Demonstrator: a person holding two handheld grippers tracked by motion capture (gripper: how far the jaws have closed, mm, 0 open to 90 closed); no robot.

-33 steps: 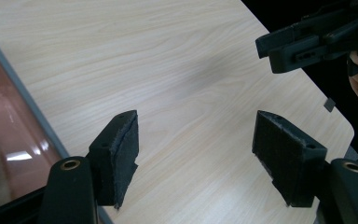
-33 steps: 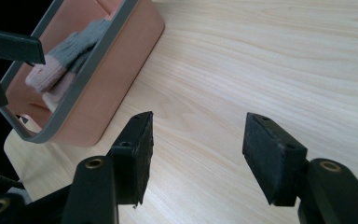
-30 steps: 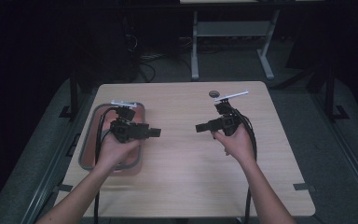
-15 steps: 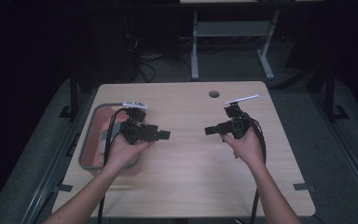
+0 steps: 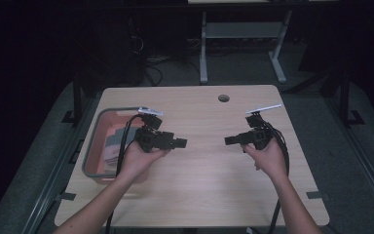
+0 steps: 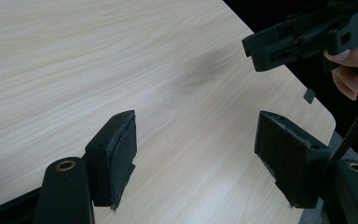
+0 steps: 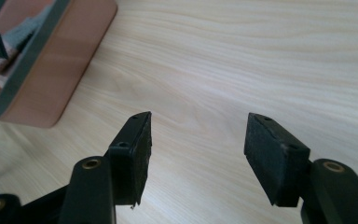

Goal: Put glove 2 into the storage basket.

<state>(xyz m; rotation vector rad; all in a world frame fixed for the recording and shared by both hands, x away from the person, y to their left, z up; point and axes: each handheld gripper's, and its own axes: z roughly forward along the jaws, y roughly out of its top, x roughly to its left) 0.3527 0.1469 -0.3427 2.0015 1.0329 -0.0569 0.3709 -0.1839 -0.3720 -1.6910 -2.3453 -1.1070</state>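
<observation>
My left gripper (image 5: pixel 181 143) hovers over the wooden table (image 5: pixel 204 190) just right of a pink bin, pointing right. Its jaws are open with nothing between them; its own view (image 6: pixel 198 154) has bare wood under the gap. My right gripper (image 5: pixel 228 141) points left toward it from the table's right half, open and empty as well (image 7: pixel 198 154). The two sets of tips face each other across a short gap. In the left gripper view the right gripper (image 6: pixel 303 39) and the hand holding it appear at the top right.
A pink bin with a grey rim (image 5: pixel 91 146) sits at the table's left edge and holds pale grey things (image 5: pixel 111 146); its corner (image 7: pixel 51 60) is at the top left of the right gripper view. A round cable hole (image 5: pixel 223 98) lies near the far edge. A desk frame (image 5: pixel 203 53) stands beyond.
Both hands have shifted to the right and a little toward the person's side. The left gripper has come off the bin toward the table's middle. Both stay open and empty.
</observation>
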